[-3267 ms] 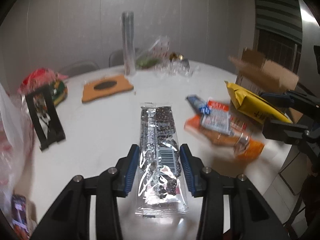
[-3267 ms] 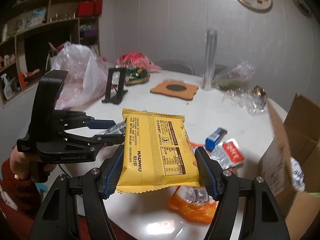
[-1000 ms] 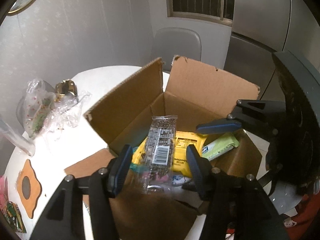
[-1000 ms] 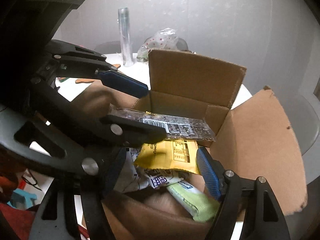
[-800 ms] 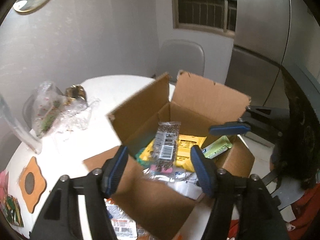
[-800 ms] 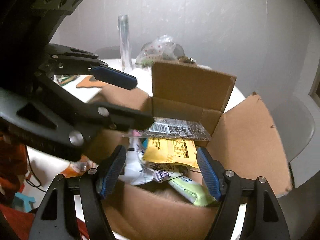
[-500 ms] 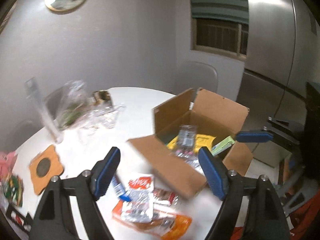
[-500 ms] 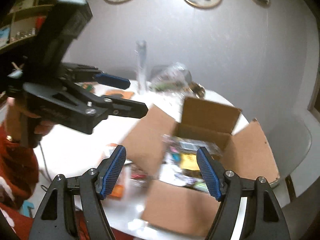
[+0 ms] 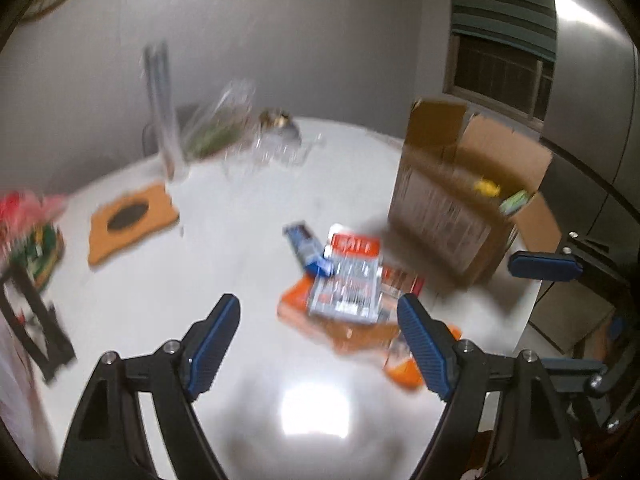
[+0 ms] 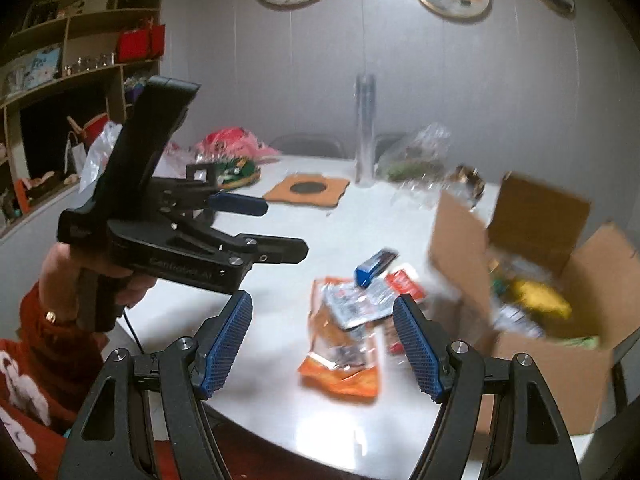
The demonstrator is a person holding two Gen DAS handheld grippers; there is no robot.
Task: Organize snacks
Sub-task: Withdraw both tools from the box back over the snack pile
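The open cardboard box (image 9: 436, 204) (image 10: 460, 264) stands at the table's right edge with yellow and green packets inside. Loose snacks lie on the white table (image 9: 224, 240) to its left: an orange packet (image 9: 298, 304) (image 10: 340, 364) under a red-and-white packet (image 9: 352, 276) (image 10: 360, 304), and a blue bar (image 9: 308, 250) (image 10: 374, 266). My left gripper (image 9: 320, 320) (image 10: 276, 226) is open and empty above the table, near this pile. My right gripper (image 10: 322, 328) is open and empty, hovering over the pile; one of its fingers (image 9: 544, 266) shows at the right of the left wrist view.
An orange cork mat (image 9: 132, 216), a clear tall tube (image 9: 160, 108) and crumpled plastic bags (image 9: 224, 124) sit at the back. A black stand (image 9: 36, 320) and a red bag (image 10: 232, 140) are at the left. A hand in a red sleeve (image 10: 60, 280) holds the left gripper.
The left gripper let the clear dark snack bar drop into the box and its jaws widened. Both grippers then pulled back from the box toward the loose pile.
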